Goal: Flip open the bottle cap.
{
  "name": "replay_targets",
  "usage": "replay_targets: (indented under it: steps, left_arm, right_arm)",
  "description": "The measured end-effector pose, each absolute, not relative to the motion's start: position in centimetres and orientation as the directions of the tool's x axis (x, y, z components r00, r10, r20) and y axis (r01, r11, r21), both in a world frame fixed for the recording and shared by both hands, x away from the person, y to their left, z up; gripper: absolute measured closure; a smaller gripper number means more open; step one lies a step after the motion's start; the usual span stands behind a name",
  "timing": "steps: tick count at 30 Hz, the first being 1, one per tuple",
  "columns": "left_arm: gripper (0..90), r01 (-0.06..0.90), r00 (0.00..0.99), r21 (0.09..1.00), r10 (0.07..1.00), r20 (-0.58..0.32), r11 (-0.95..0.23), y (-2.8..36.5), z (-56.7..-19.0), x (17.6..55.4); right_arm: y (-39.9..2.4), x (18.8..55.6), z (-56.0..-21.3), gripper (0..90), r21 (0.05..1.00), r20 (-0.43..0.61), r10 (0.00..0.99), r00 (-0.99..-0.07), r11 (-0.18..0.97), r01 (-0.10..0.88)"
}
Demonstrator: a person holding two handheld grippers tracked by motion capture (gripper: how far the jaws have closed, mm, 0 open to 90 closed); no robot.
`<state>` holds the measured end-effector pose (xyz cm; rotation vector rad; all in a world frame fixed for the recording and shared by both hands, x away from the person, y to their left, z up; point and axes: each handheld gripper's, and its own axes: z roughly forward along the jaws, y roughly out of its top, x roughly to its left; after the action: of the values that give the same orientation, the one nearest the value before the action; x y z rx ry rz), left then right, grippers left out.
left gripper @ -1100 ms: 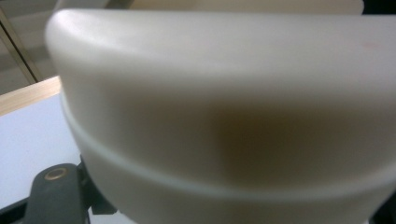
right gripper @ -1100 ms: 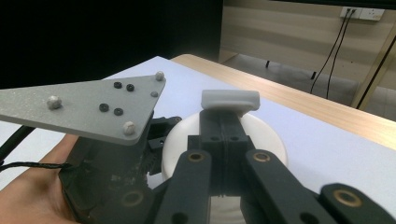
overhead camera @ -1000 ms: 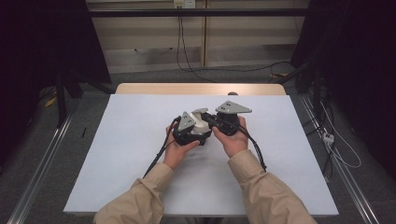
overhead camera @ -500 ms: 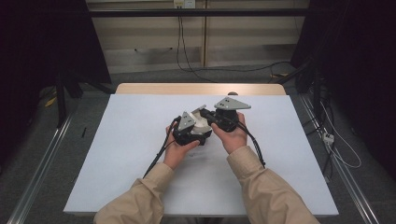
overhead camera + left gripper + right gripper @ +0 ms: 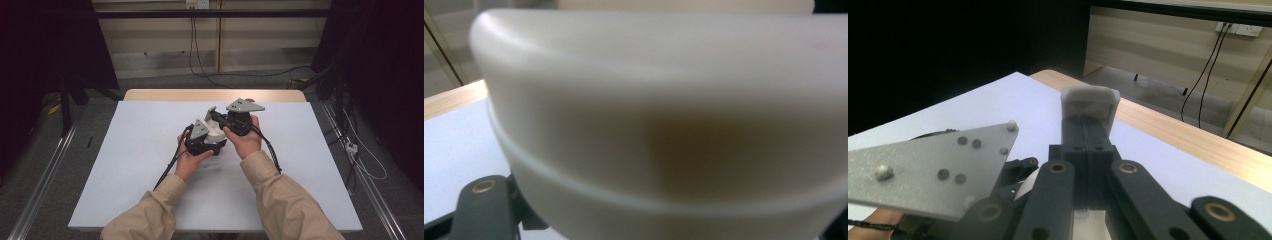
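Observation:
Two hands in tan sleeves hold both grippers close together above the middle of the white table [image 5: 140, 150]. My left gripper [image 5: 214, 141] is shut on a white rounded object [image 5: 216, 133]. That object [image 5: 664, 125] looms blurred right in front of the left gripper view's camera, with one dark finger [image 5: 483, 210] low at the left. My right gripper [image 5: 1090, 125] has its jaws pressed together, and a small whitish cap [image 5: 1090, 102] sits over their tips. In the high view the right gripper [image 5: 212, 114] points left, just above and behind the left one.
Black cables [image 5: 167, 170] trail from both grippers toward the person. The left gripper's grey plate [image 5: 933, 170] lies close beside the right jaws. A wooden strip [image 5: 215, 95] runs along the table's far edge, with floor cables [image 5: 360, 155] to the right.
The right gripper has shifted slightly up and away from the person. The left hand has stayed in place. Both grips look the same.

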<state>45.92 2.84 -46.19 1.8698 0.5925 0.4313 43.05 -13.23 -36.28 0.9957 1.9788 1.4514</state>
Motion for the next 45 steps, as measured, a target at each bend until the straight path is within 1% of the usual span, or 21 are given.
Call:
replay_targets:
  steps: [45]
  left_arm:
    - [18.8, 0.192, 0.807, 0.933, 0.59, 0.026, -0.304, 2.8, -46.2, 45.9]
  right_arm:
    - [-11.9, 45.5, -35.9, 90.0, 0.947, 0.018, 0.774, -0.633, 0.19, 0.26]
